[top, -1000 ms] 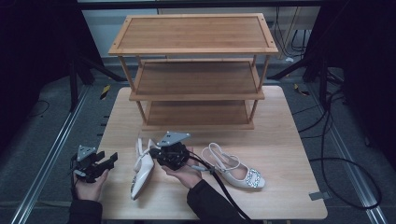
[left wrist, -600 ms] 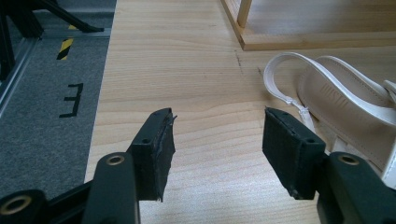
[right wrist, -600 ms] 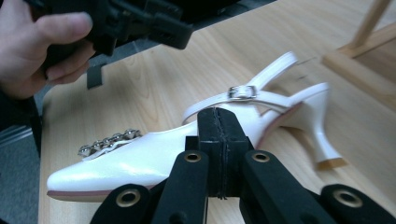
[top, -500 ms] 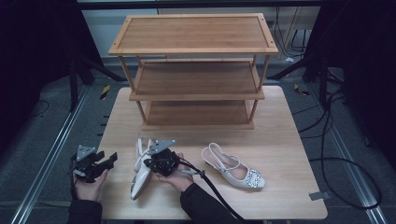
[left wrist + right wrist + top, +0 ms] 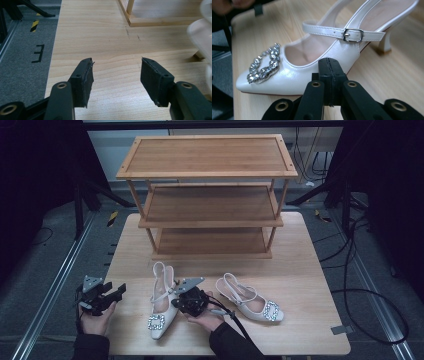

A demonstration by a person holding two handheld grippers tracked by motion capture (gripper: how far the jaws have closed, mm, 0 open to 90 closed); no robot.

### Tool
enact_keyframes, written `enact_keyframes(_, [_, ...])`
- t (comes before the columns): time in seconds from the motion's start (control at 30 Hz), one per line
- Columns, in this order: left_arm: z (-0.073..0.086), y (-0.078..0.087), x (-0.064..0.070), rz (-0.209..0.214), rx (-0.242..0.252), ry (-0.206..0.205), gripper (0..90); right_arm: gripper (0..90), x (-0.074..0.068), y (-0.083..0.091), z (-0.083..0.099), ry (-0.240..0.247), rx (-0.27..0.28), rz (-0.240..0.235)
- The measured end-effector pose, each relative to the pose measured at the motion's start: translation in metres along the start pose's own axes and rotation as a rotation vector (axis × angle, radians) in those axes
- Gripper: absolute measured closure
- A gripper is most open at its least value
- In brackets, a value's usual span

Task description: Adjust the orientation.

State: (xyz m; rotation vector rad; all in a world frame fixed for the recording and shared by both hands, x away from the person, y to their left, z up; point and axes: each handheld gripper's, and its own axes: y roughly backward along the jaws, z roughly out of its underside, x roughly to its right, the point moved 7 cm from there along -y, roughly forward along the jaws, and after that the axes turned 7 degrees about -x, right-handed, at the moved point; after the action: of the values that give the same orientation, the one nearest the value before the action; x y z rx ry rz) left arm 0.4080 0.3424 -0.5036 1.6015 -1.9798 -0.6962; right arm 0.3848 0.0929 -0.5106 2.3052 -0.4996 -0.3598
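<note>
Right gripper (image 5: 329,75) shut empty beside white shoe (image 5: 312,62), frame centre — left gripper (image 5: 116,80) wide open, empty; "E" marking (image 5: 38,53) far left.

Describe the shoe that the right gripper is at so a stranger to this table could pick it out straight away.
Start at the three-tier wooden shelf at the back of the table and come forward to the two white slingback heels before it. The shoe is the left one, toe toward the person, with the right gripper at its side. Its twin lies farther right, angled, with no gripper at it.
</note>
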Motion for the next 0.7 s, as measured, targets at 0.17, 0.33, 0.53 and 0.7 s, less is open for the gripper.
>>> enact_keyframes(0.17, [0.0, 0.0, 0.001, 0.003, -0.003, -0.003, 43.0, 90.0, 0.006, -0.004, 0.025, -0.048, 0.0, -0.01])
enact_keyframes(0.33, [0.0, 0.001, 0.0, 0.003, 0.0, -0.001, 43.3, 90.0, 0.002, 0.006, 0.029, -0.026, 0.004, -0.025])
enact_keyframes(0.53, [-0.001, 0.004, -0.002, -0.008, 0.012, 0.007, 43.3, 90.0, -0.023, -0.002, 0.048, 0.031, -0.055, -0.069])
enact_keyframes(0.7, [-0.004, 0.009, -0.006, -0.016, 0.037, 0.028, 43.0, 90.0, -0.029, -0.011, 0.045, -0.006, -0.029, -0.054])
